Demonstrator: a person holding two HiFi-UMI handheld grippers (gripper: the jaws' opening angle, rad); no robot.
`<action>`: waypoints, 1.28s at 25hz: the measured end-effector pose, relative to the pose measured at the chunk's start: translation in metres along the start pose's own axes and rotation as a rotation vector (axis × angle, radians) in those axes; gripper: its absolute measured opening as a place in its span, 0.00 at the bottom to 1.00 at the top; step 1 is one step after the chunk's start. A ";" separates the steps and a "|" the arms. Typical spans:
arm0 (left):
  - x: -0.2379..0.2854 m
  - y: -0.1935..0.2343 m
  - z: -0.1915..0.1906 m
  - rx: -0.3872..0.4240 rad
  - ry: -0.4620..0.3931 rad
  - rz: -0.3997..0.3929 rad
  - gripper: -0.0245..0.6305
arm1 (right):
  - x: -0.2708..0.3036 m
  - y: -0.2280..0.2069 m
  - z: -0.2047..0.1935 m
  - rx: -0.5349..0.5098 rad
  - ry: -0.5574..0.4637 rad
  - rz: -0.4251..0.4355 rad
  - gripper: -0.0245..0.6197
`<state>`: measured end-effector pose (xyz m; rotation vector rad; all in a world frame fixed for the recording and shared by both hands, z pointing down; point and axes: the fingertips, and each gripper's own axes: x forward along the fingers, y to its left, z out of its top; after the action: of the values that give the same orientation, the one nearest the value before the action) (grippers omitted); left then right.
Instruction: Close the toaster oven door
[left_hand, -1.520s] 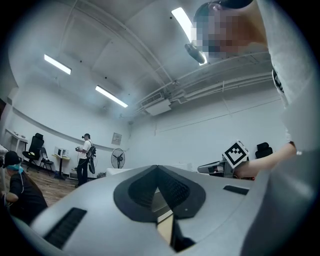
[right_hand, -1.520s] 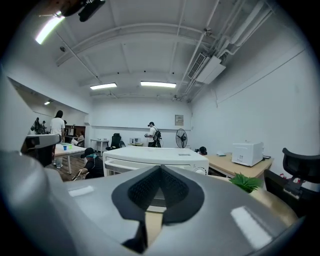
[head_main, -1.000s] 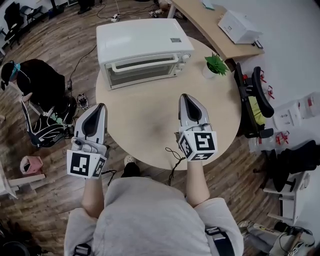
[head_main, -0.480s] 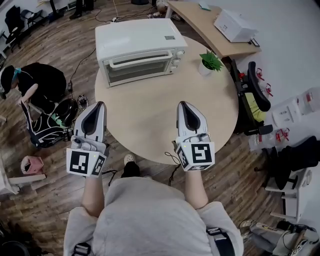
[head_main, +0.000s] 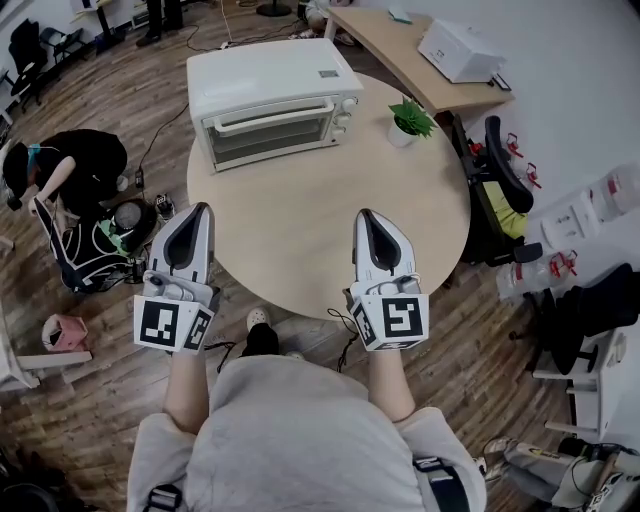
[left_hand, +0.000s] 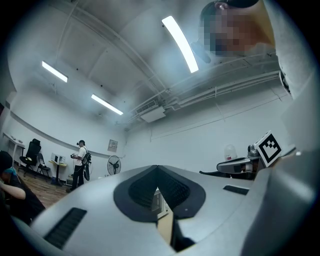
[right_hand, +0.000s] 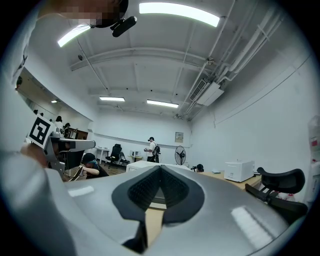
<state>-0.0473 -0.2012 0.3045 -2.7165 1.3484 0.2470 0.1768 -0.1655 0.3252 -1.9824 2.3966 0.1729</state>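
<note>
The white toaster oven (head_main: 270, 95) stands at the far side of the round wooden table (head_main: 300, 230). Its glass door, with the handle along the top, sits flush against the front. My left gripper (head_main: 203, 211) hangs beside the table's near left edge with its jaws together and nothing in them. My right gripper (head_main: 364, 216) is over the table's near part, also shut and empty. Both are well short of the oven. In the right gripper view the oven (right_hand: 137, 165) shows just above the closed jaws of the right gripper (right_hand: 160, 168). The left gripper (left_hand: 157, 170) points slightly upward.
A small potted plant (head_main: 408, 121) stands right of the oven. An office chair (head_main: 500, 185) is at the table's right. On the floor at left a person (head_main: 70, 165) crouches over a bag. A desk with a white box (head_main: 458, 50) lies behind.
Both grippers have drawn back from the oven toward the table's near edge, the right one more. The jaws stay shut and the oven door looks the same.
</note>
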 end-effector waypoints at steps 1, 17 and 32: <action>-0.002 -0.002 0.001 0.000 -0.001 -0.001 0.05 | -0.003 0.000 0.001 -0.001 -0.003 -0.002 0.05; -0.028 -0.023 0.013 0.005 -0.020 -0.005 0.05 | -0.037 0.008 0.011 0.000 -0.028 -0.013 0.05; -0.030 -0.022 0.011 -0.012 -0.023 -0.006 0.05 | -0.037 0.012 0.014 -0.012 -0.027 -0.015 0.05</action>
<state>-0.0493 -0.1627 0.3002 -2.7182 1.3371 0.2863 0.1715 -0.1256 0.3159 -1.9896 2.3696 0.2123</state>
